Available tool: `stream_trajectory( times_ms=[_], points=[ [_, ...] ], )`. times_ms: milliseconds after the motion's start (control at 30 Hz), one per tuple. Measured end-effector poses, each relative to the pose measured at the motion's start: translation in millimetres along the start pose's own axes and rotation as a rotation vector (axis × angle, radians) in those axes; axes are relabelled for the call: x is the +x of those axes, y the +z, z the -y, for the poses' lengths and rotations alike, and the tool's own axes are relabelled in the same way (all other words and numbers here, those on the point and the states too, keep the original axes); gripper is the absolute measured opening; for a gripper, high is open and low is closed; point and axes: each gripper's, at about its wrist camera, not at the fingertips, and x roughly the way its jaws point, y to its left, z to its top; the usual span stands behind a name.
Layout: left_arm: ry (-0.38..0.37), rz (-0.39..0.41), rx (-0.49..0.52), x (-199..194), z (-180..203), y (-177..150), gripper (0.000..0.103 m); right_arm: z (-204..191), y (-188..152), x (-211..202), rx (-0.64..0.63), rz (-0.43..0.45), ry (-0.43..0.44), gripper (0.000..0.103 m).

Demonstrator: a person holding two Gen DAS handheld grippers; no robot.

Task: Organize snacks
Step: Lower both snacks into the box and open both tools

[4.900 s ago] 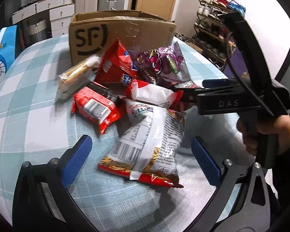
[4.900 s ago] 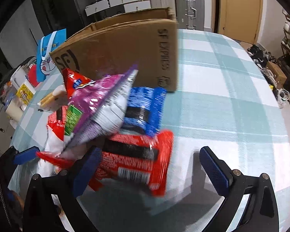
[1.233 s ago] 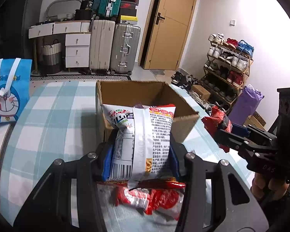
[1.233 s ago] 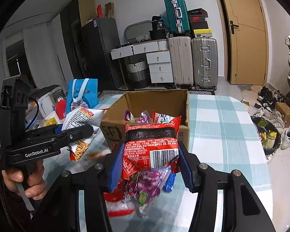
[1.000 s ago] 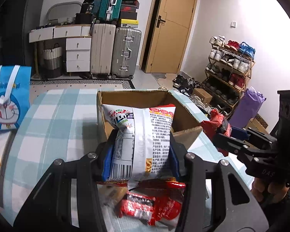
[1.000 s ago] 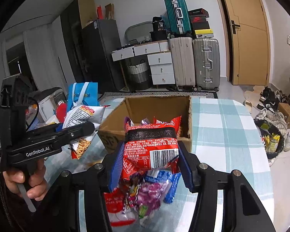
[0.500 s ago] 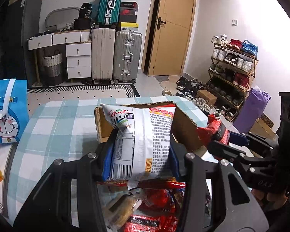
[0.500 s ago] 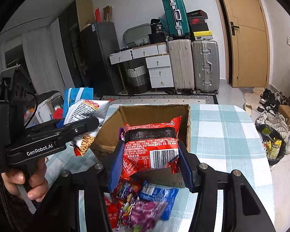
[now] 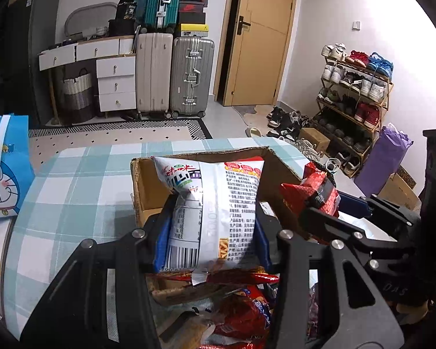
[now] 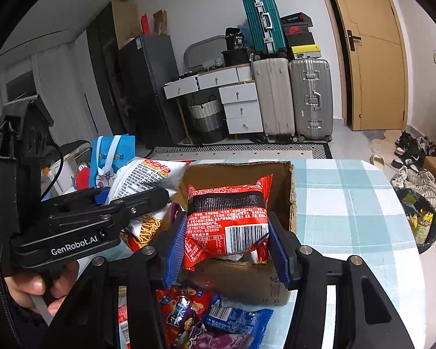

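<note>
Snack bags sit pinched in both grippers above an open cardboard box (image 9: 279, 171) on the checked worktop (image 9: 72, 192). In the left wrist view, the white snack bag (image 9: 215, 212) stands upright between the blue pads of the left gripper (image 9: 210, 244), its lower half squeezed from either side and its top rising in front of the box's opening. The jaws are partly closed, pressing on the bag's two edges; a red crimped seam of the same bag hangs just below them. The right wrist view shows this bag (image 10: 148, 177) from the side, held over the box's left wall by the left gripper (image 10: 136, 200), with a hand (image 10: 35, 290) on its handle.

The right gripper (image 10: 226, 247) holds a red snack bag (image 10: 226, 221) the same way: the blue pads clamp its lower sides, the barcode faces the camera, and the bag's top sits in front of the box (image 10: 279, 197) interior. These jaws are also closed partway onto the packet. From the left wrist view the red bag (image 9: 311, 192) appears at the box's right edge, gripped by the right gripper (image 9: 325, 203).

Below both grippers, loose packets lie on the worktop just in front of the box: a blue packet (image 10: 235, 322), a purple packet (image 10: 215, 341) and a red packet with cartoon print (image 10: 183, 308).
</note>
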Motion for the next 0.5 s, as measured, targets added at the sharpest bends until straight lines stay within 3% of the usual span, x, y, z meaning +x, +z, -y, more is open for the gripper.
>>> stream_trajectory(
  times_ms=[500],
  points=[
    [0.003,-0.034,0.014,55,9,4,0.044,15,-5,22,0.032,0.0,0.0,0.053]
  ],
)
